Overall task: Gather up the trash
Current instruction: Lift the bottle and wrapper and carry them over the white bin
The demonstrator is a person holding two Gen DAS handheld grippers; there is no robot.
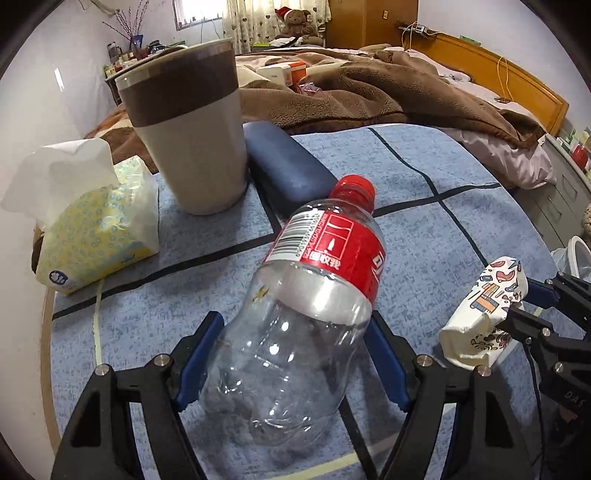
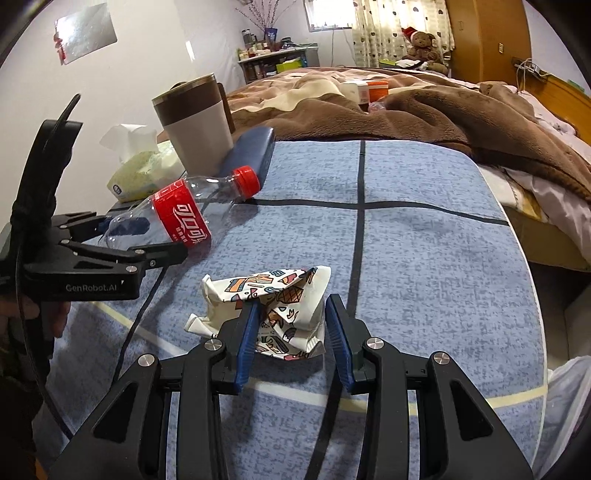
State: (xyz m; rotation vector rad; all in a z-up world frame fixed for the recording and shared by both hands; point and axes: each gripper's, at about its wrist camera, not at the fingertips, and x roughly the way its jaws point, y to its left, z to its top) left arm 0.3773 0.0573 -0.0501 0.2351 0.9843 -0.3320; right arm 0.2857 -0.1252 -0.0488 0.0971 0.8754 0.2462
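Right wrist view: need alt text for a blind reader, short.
The right claw grips a crumpled patterned paper cup on a blue grid tablecloth. To its left, the left claw clamps an empty red-labelled plastic bottle; a tumbler and tissue pack stand behind.

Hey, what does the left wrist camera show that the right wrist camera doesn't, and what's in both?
Only the left wrist view shows the barcode panel on the bottle's label and the white drawer unit at the far right.

Only the right wrist view shows the silver sheet on the wall and the hand holding the left claw.

Both show the empty plastic bottle between the left claw's fingers, the crumpled paper cup in the right claw, the tumbler, the tissue pack, the blue case and the teddy bear.
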